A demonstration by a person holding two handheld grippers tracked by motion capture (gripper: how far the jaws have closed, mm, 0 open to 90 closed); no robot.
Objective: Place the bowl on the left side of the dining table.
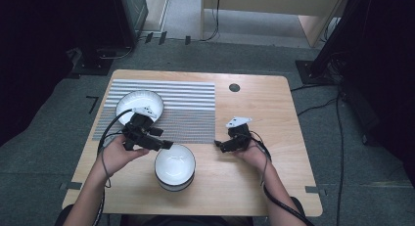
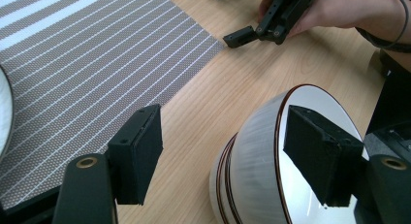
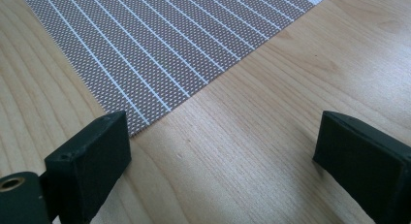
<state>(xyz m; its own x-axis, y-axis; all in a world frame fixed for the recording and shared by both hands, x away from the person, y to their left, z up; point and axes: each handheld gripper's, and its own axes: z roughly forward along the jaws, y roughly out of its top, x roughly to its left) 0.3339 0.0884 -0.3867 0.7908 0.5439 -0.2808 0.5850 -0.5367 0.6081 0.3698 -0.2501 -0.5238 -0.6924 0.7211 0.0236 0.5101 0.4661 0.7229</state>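
Stacked bowls [image 2: 261, 161] rim between spread jaws of left hand-held gripper [image 2: 232, 156], unclamped, ungripped

A striped mat [image 1: 161, 108] lies on the table [image 1: 274, 172] toward its ten o'clock side. One bowl [image 1: 139, 104] sits on the mat's nine o'clock edge. A stack of bowls [image 1: 174, 166] stands on bare wood at the mat's six o'clock.

bowl [image 1: 174, 163]: white, brown rim | placemat [image 1: 188, 108]: grey-white stripes | table [image 1: 264, 118]: light wood
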